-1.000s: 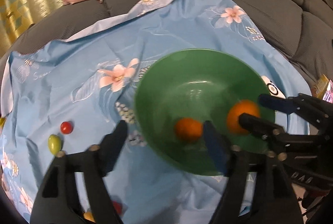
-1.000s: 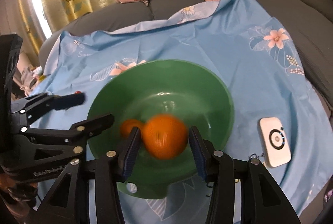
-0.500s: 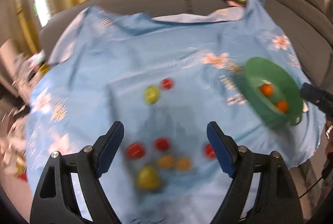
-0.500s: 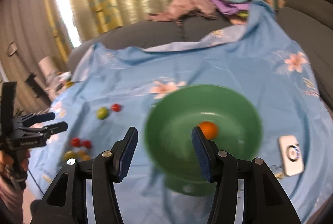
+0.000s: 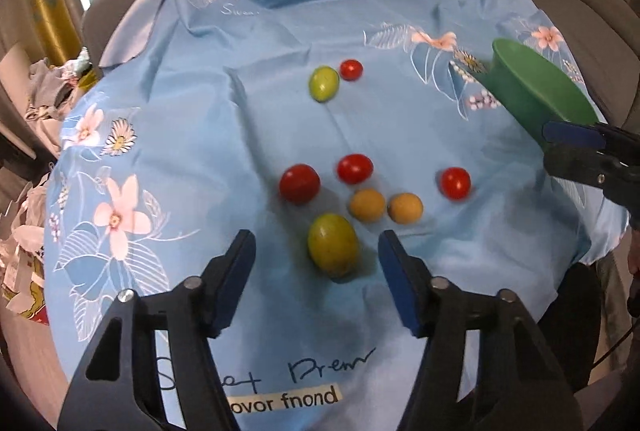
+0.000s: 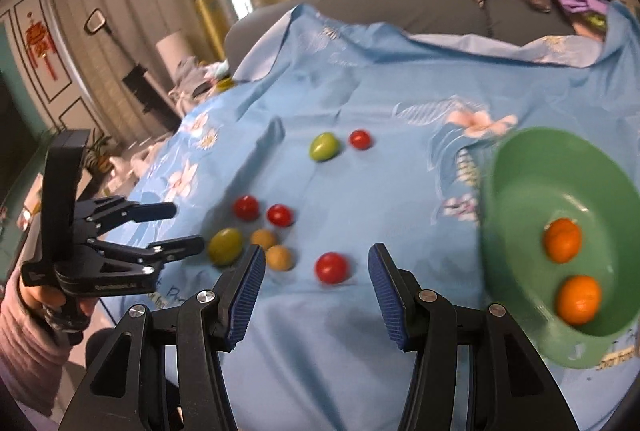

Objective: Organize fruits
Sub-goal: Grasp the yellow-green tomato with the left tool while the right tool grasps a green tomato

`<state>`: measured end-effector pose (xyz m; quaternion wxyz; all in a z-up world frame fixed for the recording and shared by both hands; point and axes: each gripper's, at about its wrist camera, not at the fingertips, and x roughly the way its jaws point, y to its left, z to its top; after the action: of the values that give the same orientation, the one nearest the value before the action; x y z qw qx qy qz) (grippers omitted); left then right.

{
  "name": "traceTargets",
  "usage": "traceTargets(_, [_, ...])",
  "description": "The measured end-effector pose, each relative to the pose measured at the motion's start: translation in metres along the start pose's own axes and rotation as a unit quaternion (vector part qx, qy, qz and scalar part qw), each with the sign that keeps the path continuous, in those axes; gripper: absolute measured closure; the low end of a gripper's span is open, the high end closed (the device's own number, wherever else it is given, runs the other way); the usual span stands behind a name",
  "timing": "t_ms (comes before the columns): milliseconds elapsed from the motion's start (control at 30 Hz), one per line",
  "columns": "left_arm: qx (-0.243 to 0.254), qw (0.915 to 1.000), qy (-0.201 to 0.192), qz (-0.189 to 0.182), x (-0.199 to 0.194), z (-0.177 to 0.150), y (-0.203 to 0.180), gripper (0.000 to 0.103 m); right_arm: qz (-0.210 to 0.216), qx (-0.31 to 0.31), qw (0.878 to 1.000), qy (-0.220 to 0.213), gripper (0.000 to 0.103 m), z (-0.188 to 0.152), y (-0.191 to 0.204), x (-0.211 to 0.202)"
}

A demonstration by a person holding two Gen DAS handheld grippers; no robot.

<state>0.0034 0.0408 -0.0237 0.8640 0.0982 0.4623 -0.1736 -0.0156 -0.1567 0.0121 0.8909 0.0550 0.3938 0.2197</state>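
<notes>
While two oranges [image 6: 562, 239] lie in the green bowl [image 6: 520, 167], the left gripper [image 5: 316, 255], fingers open but just narrowing, straddles the yellow-green fruit [image 5: 332, 245]; the right gripper [image 6: 316, 271] hangs open over the red tomato [image 6: 331, 267]; next, each closes and carries bowlward.

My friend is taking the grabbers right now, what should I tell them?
Left gripper: open, jaws just narrowed, nearest green fruit between them but untouched.
Right gripper: open, empty, lined up with a red fruit.
Done: two oranges are in the green bowl.
Left: eight small fruits on the blue cloth: four red, two green, two yellow-orange.
</notes>
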Motion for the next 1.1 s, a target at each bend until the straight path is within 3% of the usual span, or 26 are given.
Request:
traceTargets(300, [0.045,0.9987,0.023,0.003,0.030,0.002,-0.011,0.059,0.005,0.005,1.000,0.019,0.049,0.000,-0.004,0.015])
traceTargets(367, [0.057,0.9977,0.037,0.001,0.038,0.003,-0.014,0.068,0.007,0.007,1.000,0.020,0.049,-0.001,-0.006,0.017])
traceTargets(467, [0.080,0.9952,0.052,0.023,0.047,0.002,-0.018,0.068,0.008,0.012,1.000,0.022,0.049,0.000,-0.007,0.021])
traceTargets(633, [0.083,0.9949,0.055,0.019,0.051,0.003,-0.014,0.069,0.012,0.017,0.999,0.026,0.049,0.003,-0.011,0.031])
traceTargets(767, [0.047,0.9978,0.046,0.002,0.049,0.009,-0.006,0.069,0.023,0.028,0.999,0.031,0.049,0.012,-0.015,0.047])
traceTargets(900, [-0.015,0.9997,0.011,-0.018,0.036,0.025,0.018,0.069,0.035,0.042,0.998,0.031,0.049,0.029,-0.018,0.068])
traceTargets(1100, [-0.067,0.9971,-0.034,-0.015,0.027,0.050,0.046,0.069,0.037,0.069,0.996,0.034,0.049,0.065,-0.020,0.114])
